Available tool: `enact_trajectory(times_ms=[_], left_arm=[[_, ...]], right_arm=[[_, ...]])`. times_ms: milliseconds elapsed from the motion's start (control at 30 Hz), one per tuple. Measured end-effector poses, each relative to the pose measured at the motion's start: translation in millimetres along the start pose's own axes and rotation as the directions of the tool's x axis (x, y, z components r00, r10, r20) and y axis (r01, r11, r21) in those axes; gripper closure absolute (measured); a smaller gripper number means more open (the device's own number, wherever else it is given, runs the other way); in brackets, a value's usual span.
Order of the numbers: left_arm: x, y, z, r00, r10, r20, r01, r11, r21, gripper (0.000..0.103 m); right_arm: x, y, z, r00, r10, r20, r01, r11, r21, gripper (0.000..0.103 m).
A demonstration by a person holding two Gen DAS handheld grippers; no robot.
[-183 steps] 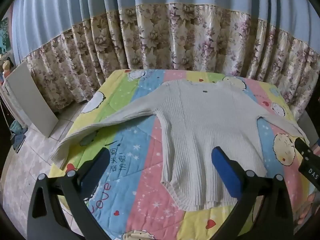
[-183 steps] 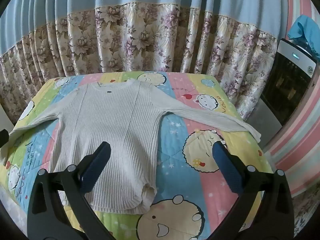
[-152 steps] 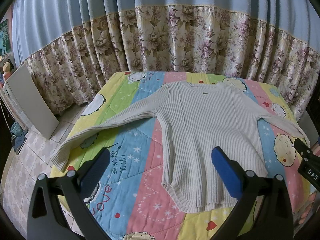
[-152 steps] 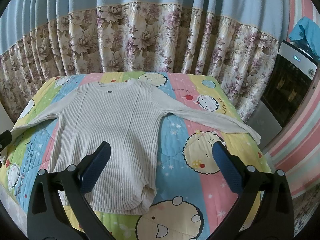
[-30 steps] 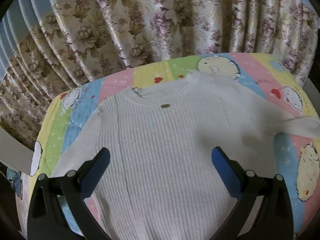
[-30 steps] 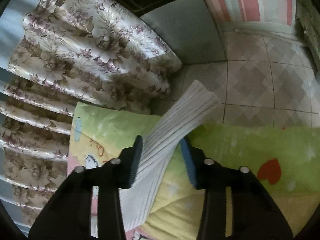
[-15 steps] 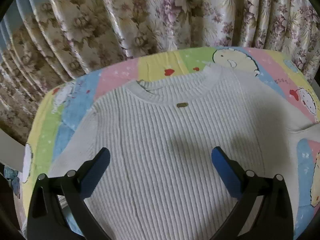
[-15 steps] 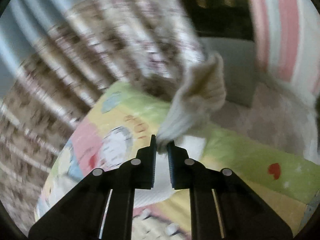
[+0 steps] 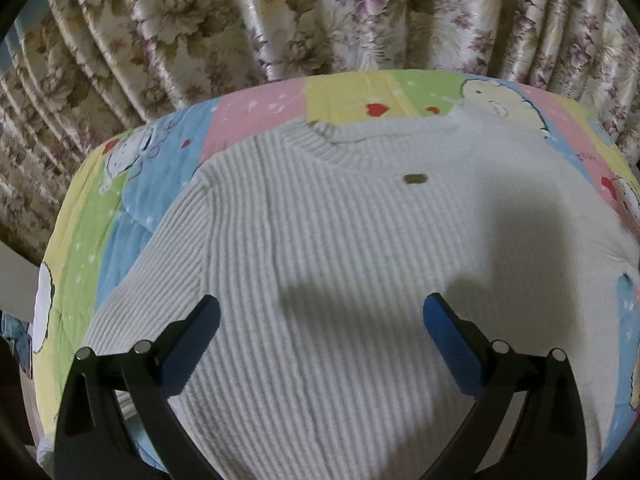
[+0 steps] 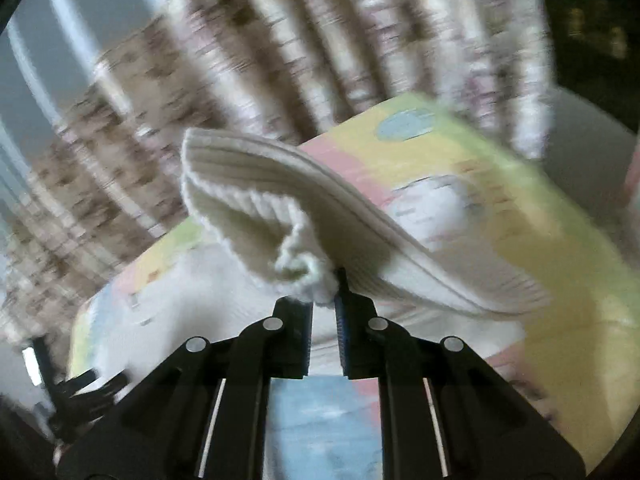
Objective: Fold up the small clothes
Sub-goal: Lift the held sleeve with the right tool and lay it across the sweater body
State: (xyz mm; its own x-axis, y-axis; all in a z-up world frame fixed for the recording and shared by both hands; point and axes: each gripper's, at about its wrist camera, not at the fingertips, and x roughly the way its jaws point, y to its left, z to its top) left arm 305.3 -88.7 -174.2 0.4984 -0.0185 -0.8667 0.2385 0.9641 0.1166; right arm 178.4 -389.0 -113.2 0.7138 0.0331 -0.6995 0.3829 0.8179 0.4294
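The cream ribbed sweater (image 9: 320,280) lies front-up on the patchwork quilt (image 9: 256,120), its neckline toward the flowered curtain (image 9: 280,20), its body spread flat, and its right sleeve cuff (image 10: 256,208) lifted off the bed, pinched in our right gripper (image 10: 323,304). We judge the step in hand to be folding that sleeve in across the chest, so we want to carry the cuff low and level over the body, let the sleeve crease along the shoulder line rather than drag the torso with it, and lay it down straight across the ribs before we let go; a knit this soft will stretch and slump if we pull hard, so a light, steady draw suits it better than a tug. The right gripper's jaws stand nearly closed with only a thin wad of cuff between them, the free edge of the cuff flaring up and away above the fingertips; the right wrist view is smeared, so we cannot tell exactly where over the bed it is. Our left gripper (image 9: 320,320) hangs over the lower chest of the sweater, pointing toward the collar, its jaws spread wide with nothing between them, and whether the blue pads (image 9: 444,332) touch the knit we cannot tell.
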Motion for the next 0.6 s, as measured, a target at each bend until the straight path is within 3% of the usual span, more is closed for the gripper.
enact_trajectory(times_ms=[100,167,333,467,533,600], left_arm=[[-6.7,13.8,-4.2,1.0,0.021,0.009,-0.021,1.0,-0.013,0.002],[-12.4,25.6,-8.1,1.0,0.026,0.015,-0.025,0.999,-0.035,0.002],[-20.2,54.9,-18.9,1.0,0.027,0.007,-0.026,0.995,-0.092,0.002],[-23.1,59.6,-27.1,1.0,0.012,-0.005,-0.012,0.995,-0.102,0.002],[-26.3,54.2,-29.0,1.0,-0.028,0.003,0.028,0.994,-0.102,0.002],[-26.5,43.4,-28.5,0.997,-0.073,0.01,0.074,0.993,-0.093,0.002]], right_arm=[[22.2,55.0,-13.7,0.99,0.11,-0.094,-0.119,0.988,-0.097,0.092],[38.8,97.5,-29.9,0.97,0.164,-0.181,-0.198,0.963,-0.186,0.092],[71.1,180.1,-79.7,0.916,0.184,-0.357,-0.322,0.866,-0.382,0.091],[98.9,197.8,-104.3,0.869,0.13,-0.477,-0.349,0.845,-0.406,0.071],[91.6,196.9,-104.3,0.867,0.146,-0.477,-0.367,0.835,-0.41,0.063],[72.5,190.0,-97.5,0.874,0.178,-0.452,-0.379,0.83,-0.408,0.042]])
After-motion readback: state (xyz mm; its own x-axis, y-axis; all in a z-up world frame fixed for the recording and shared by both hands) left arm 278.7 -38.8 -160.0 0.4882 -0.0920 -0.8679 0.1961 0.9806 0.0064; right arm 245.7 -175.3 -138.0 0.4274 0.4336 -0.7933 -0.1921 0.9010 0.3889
